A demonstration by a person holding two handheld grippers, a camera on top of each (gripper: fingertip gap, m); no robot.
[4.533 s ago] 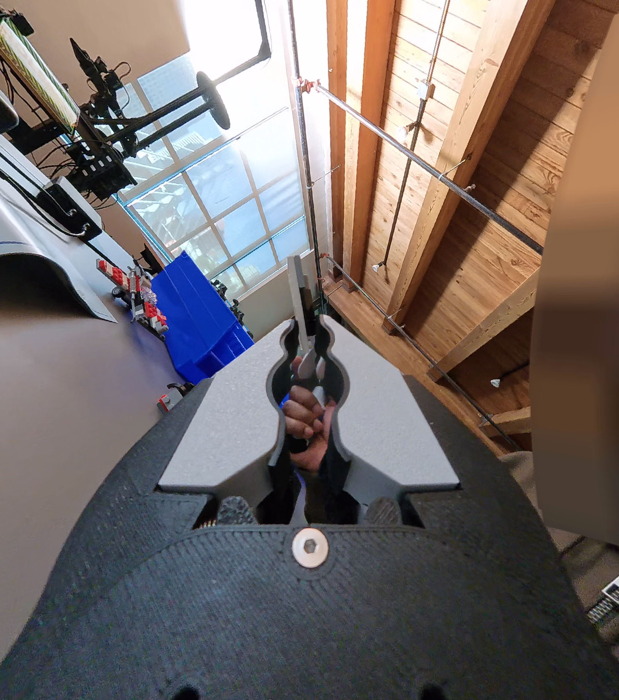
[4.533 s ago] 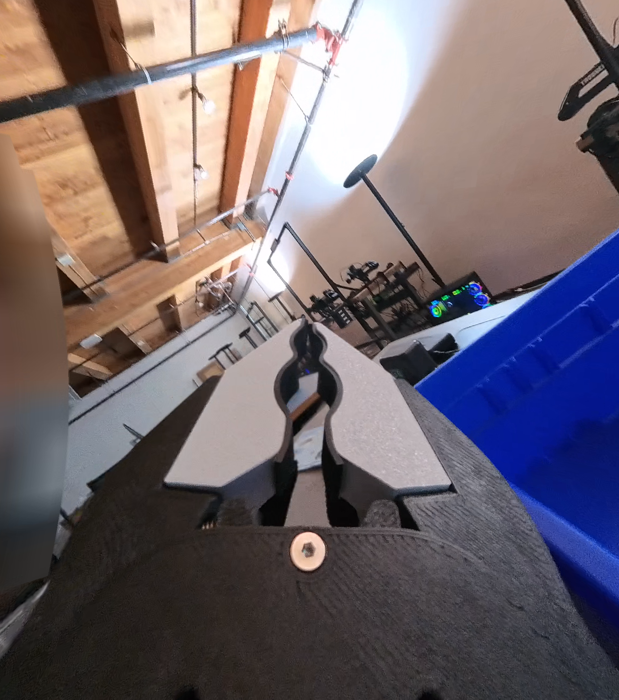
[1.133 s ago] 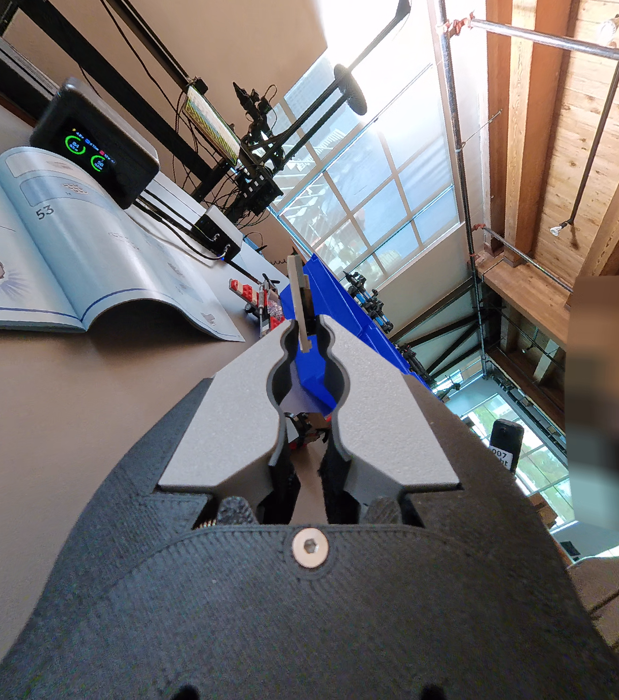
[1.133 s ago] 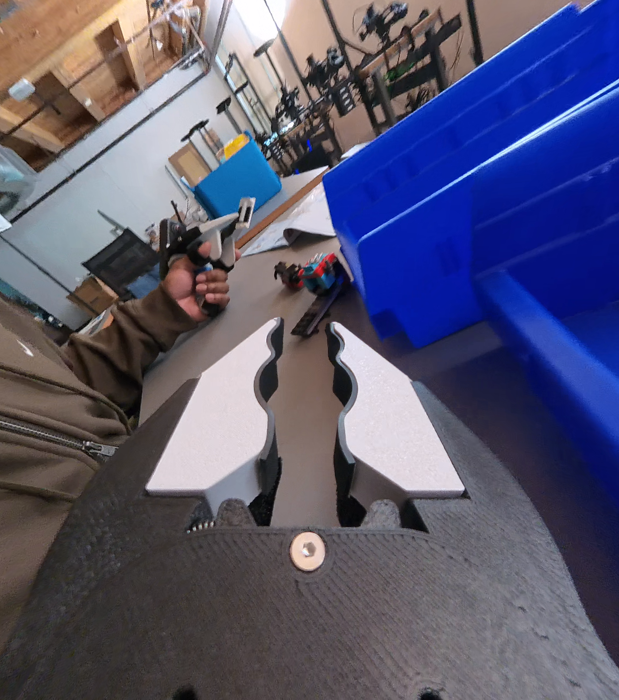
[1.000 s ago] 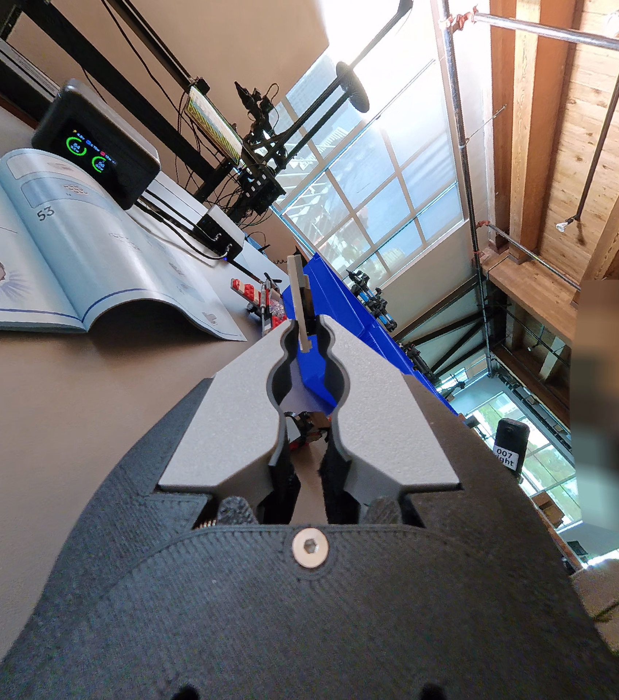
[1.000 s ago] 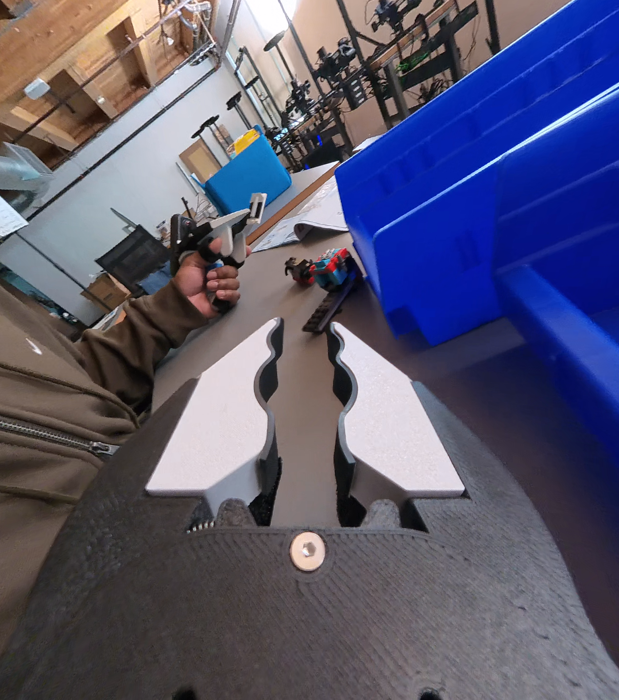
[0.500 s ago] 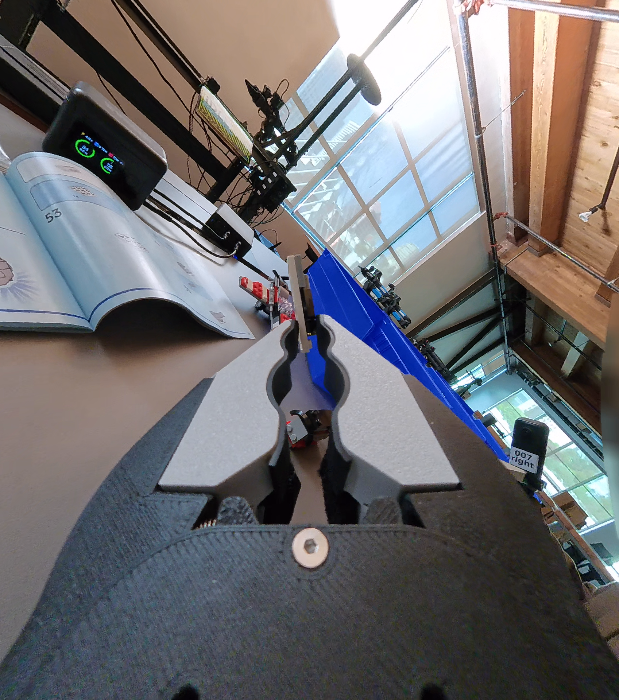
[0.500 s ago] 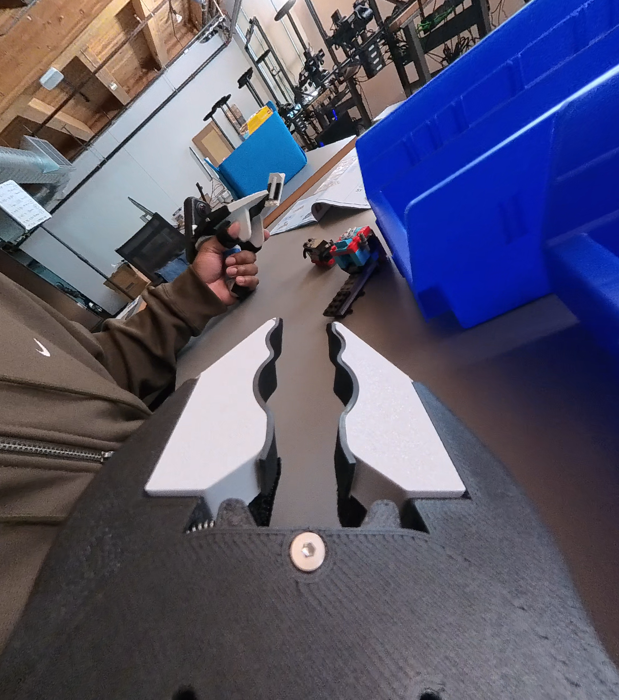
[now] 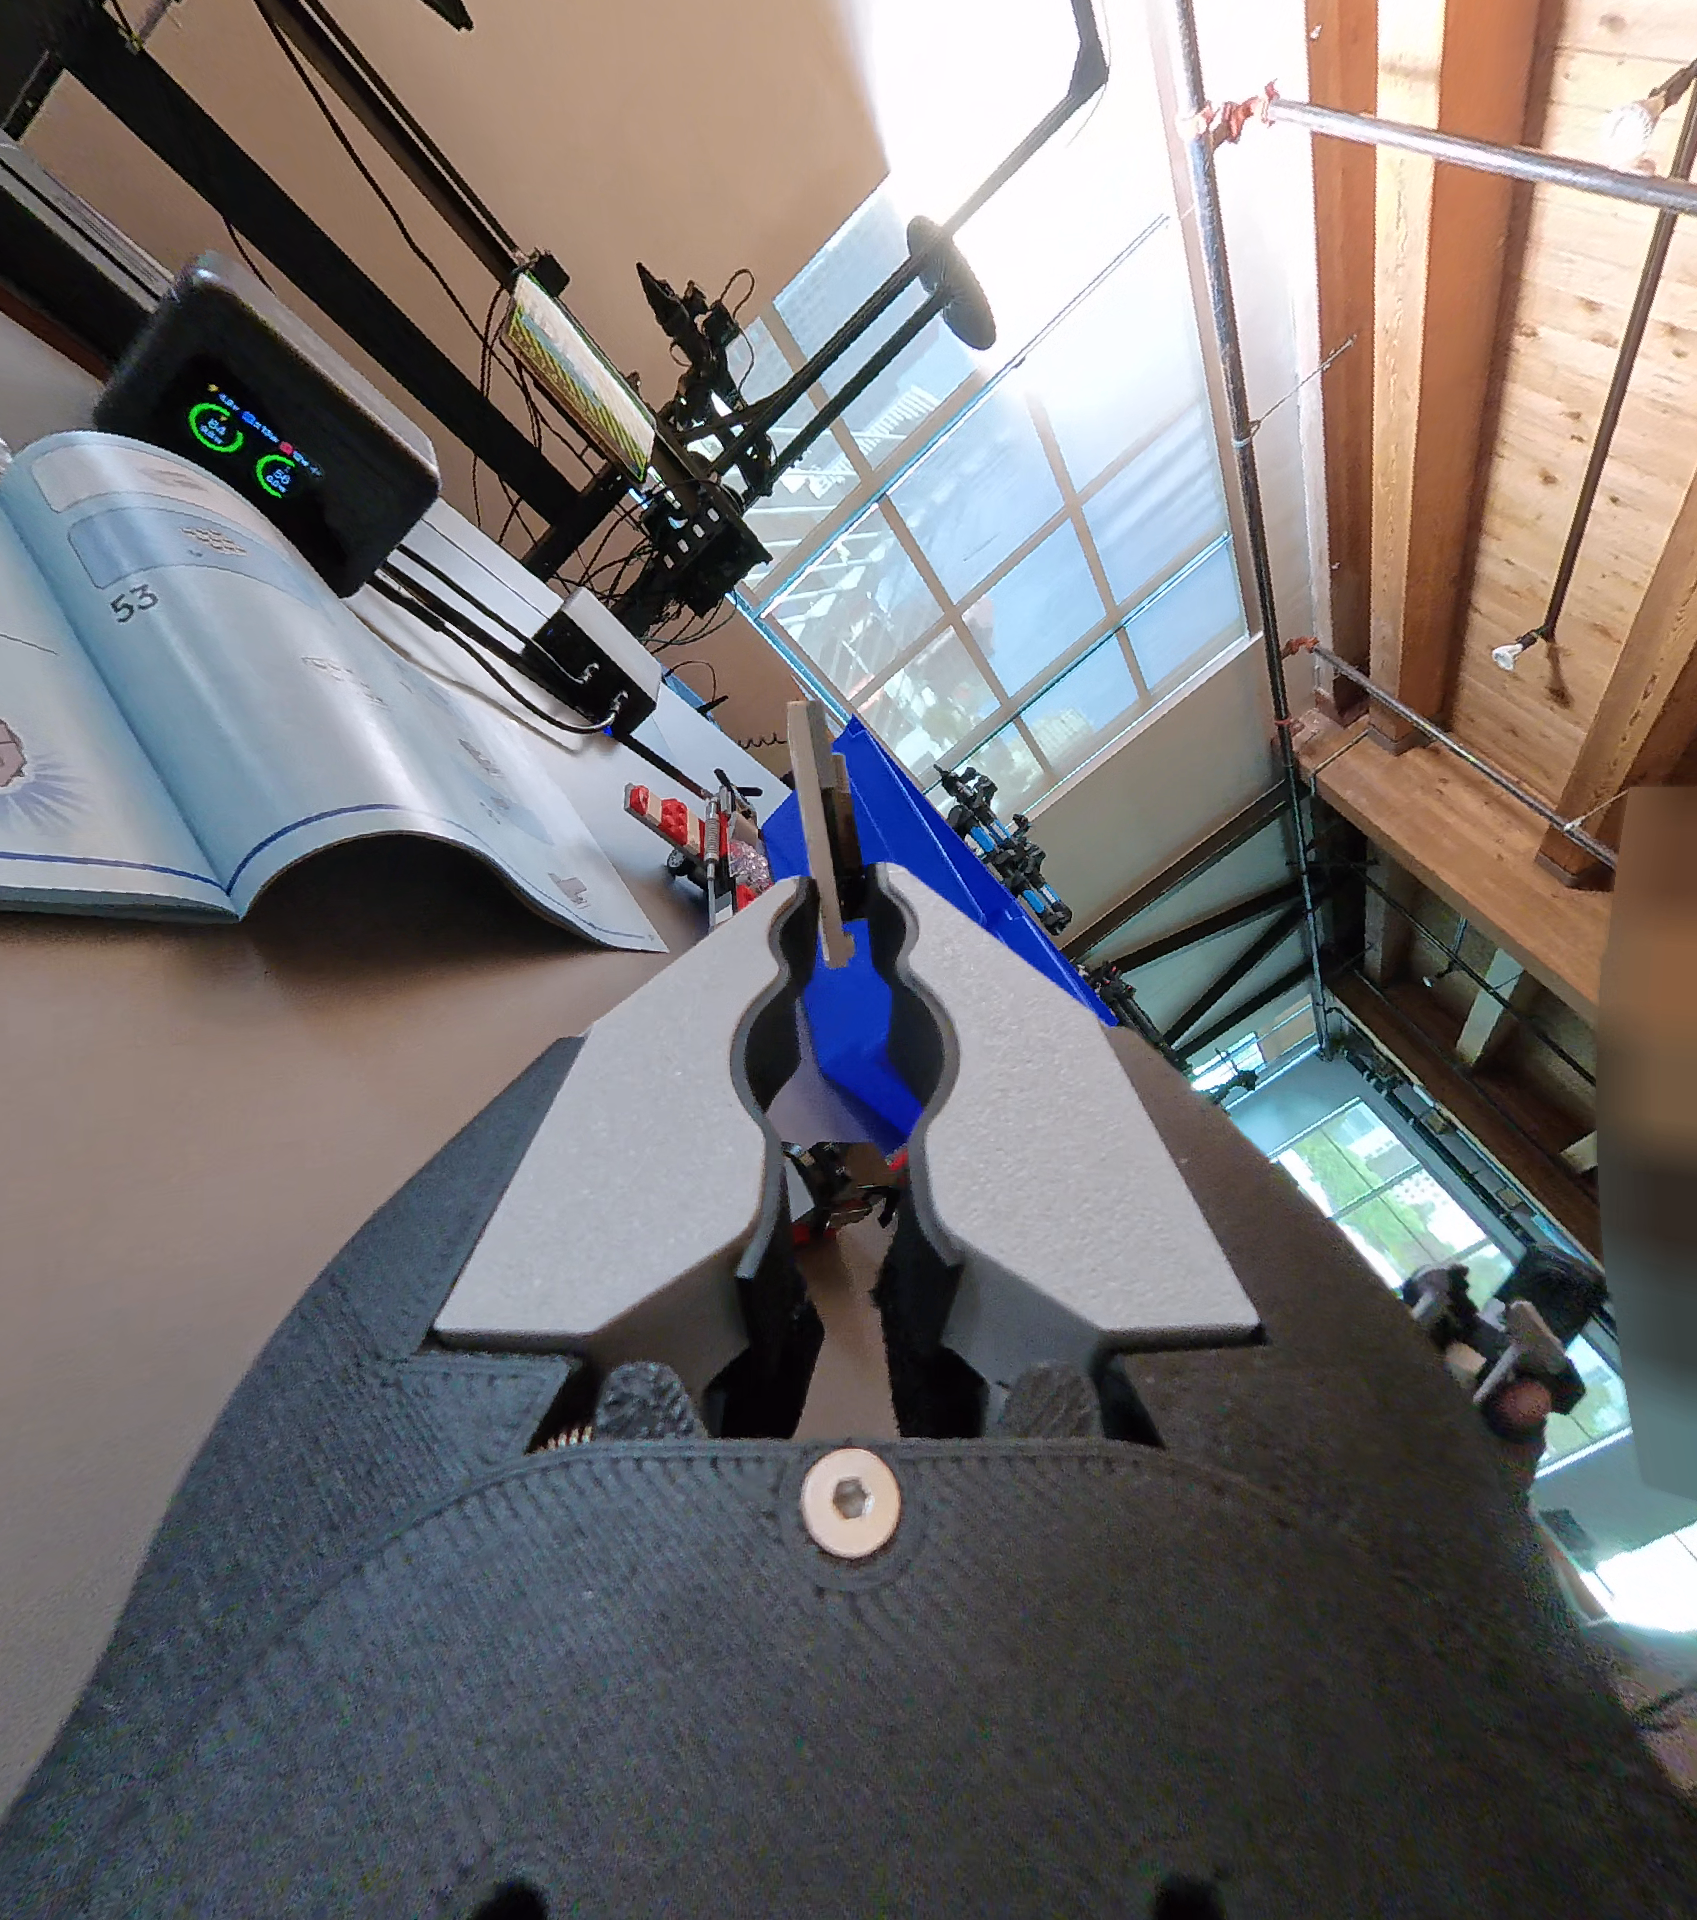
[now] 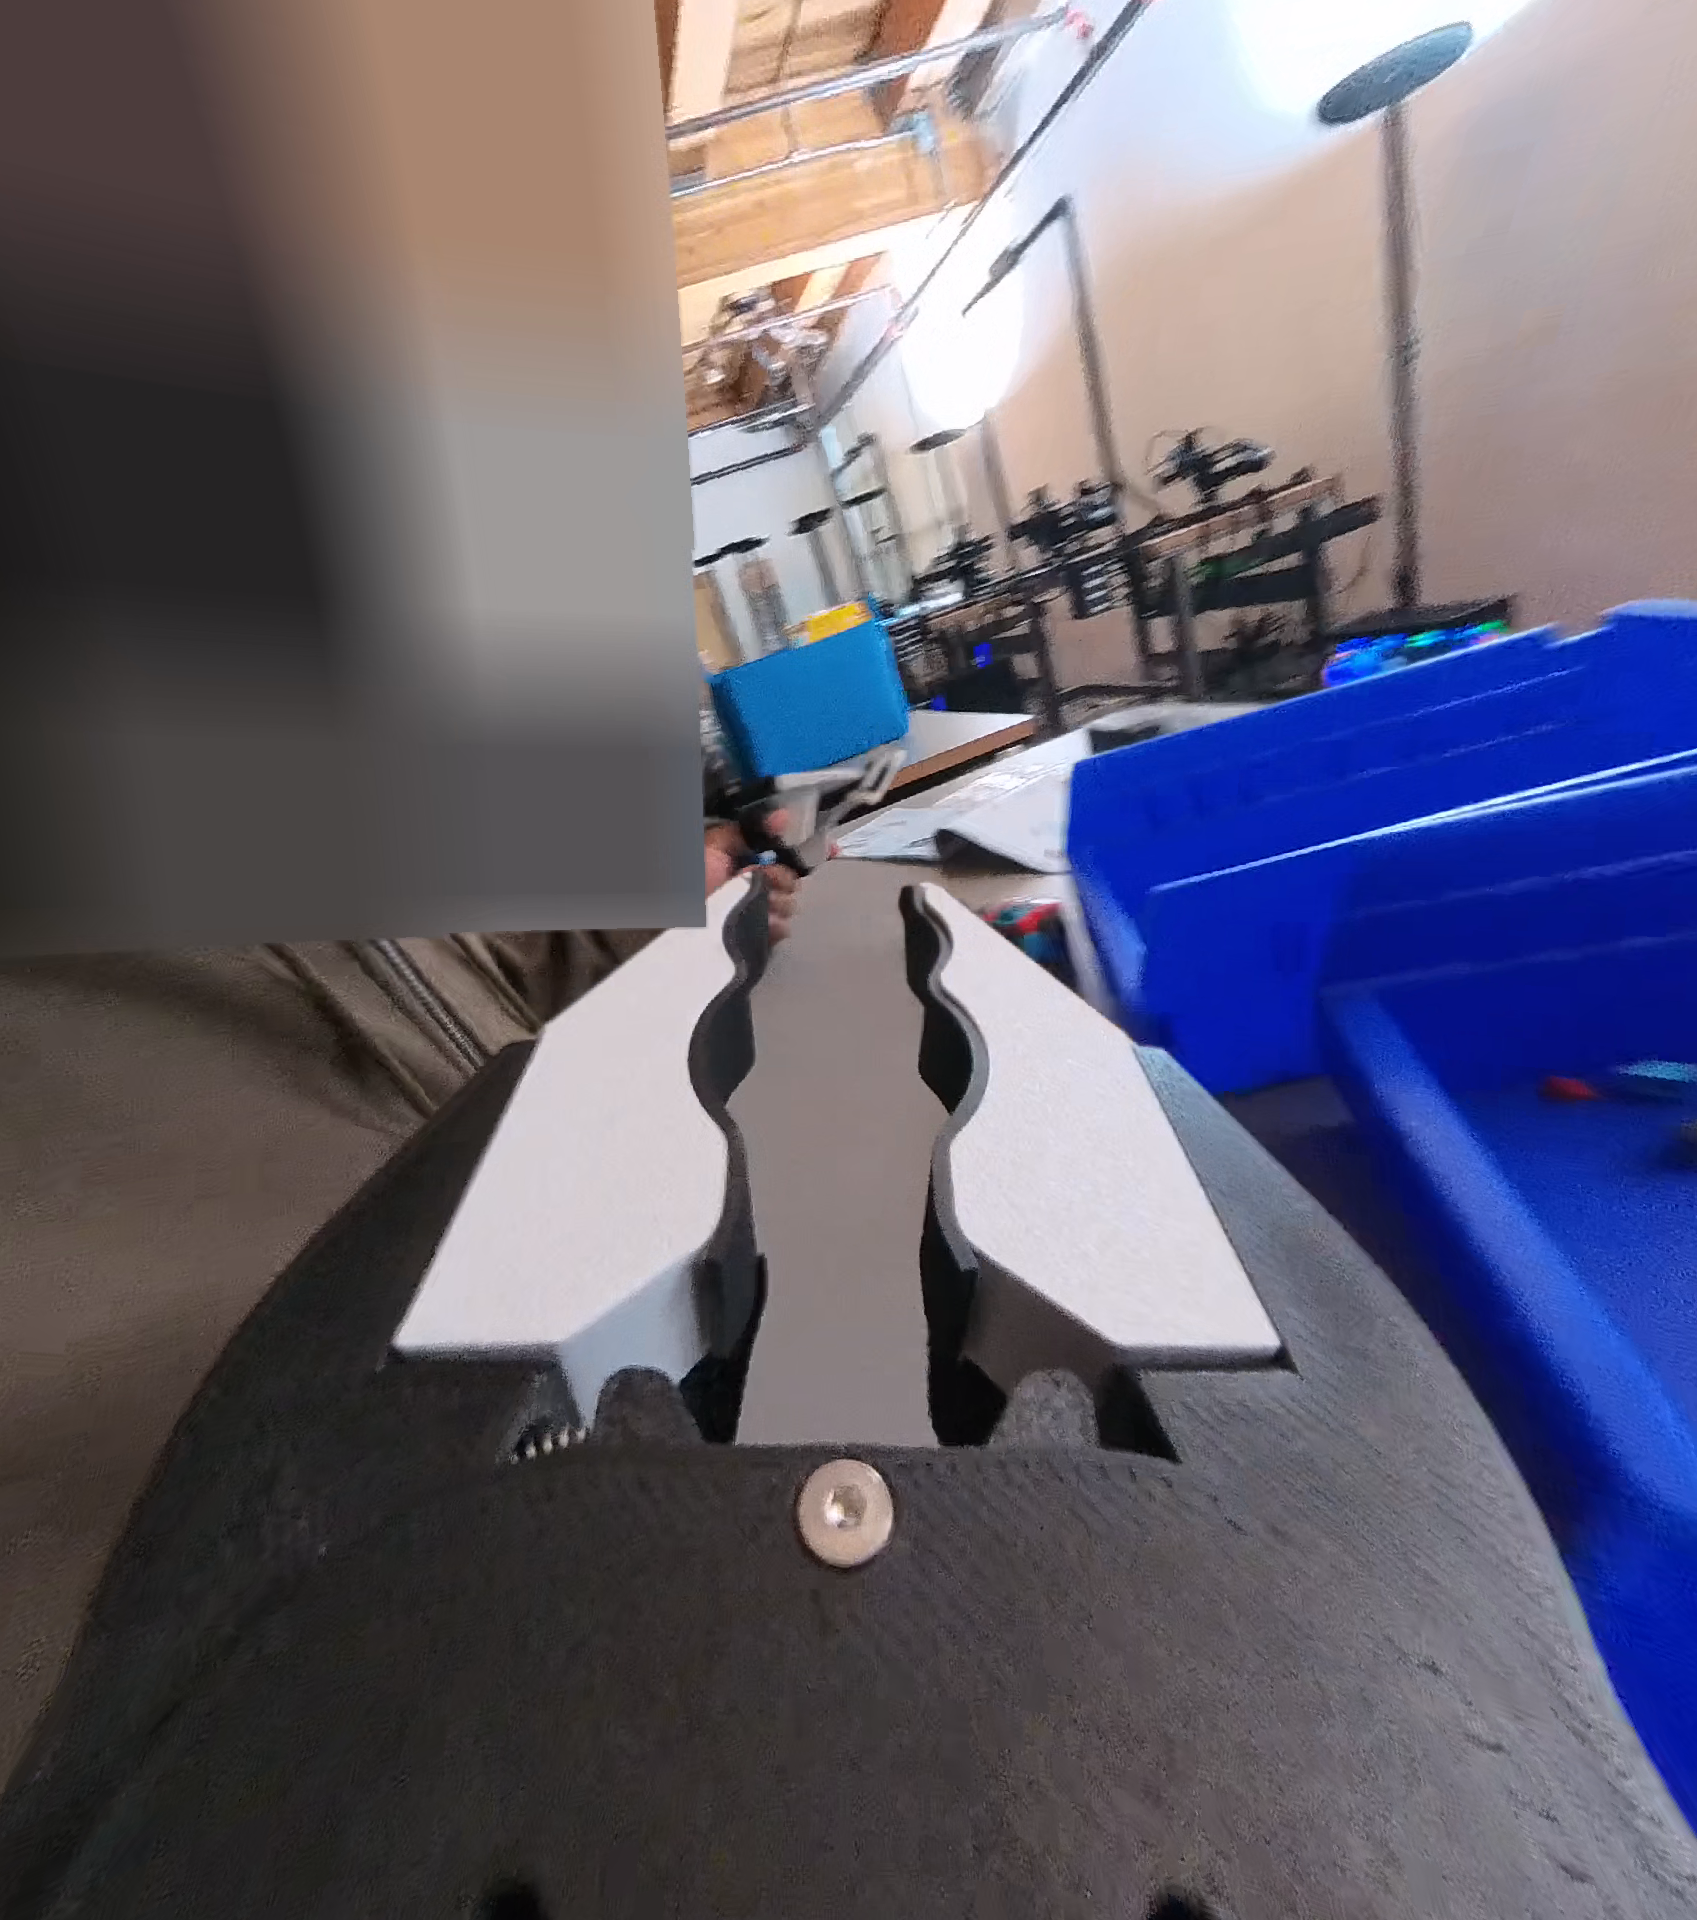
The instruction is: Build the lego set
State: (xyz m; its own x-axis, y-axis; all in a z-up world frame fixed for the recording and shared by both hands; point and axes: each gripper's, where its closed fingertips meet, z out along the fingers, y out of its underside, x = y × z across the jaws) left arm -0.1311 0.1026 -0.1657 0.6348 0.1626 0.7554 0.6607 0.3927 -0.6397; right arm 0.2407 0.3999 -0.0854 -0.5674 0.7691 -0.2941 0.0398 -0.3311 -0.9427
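Brown and matte, the tabletop (image 9: 200,1143) spread under both tools and carried everything else. Largest on it were the blue bins (image 10: 1446,831), stacked at the right of the right wrist view, the nearest one holding a few small blurred pieces on its floor. Next in size came an open instruction booklet (image 9: 200,707), lying flat at the left of the left wrist view with its right page arched up off the table. Behind the booklet sat a black box with a lit screen (image 9: 272,416), cables running from it toward a smaller white box (image 9: 595,655). A small brick model in red and tan (image 9: 709,831) stood near the blue bin's corner, just beyond the left gripper (image 9: 839,904). That gripper's fingertips were pinched on a thin grey flat piece (image 9: 813,800) with a dark part against its right face, held upright above the tips. The right gripper (image 10: 828,904) hung above bare tabletop beside the bins, jaws spread, nothing between them.
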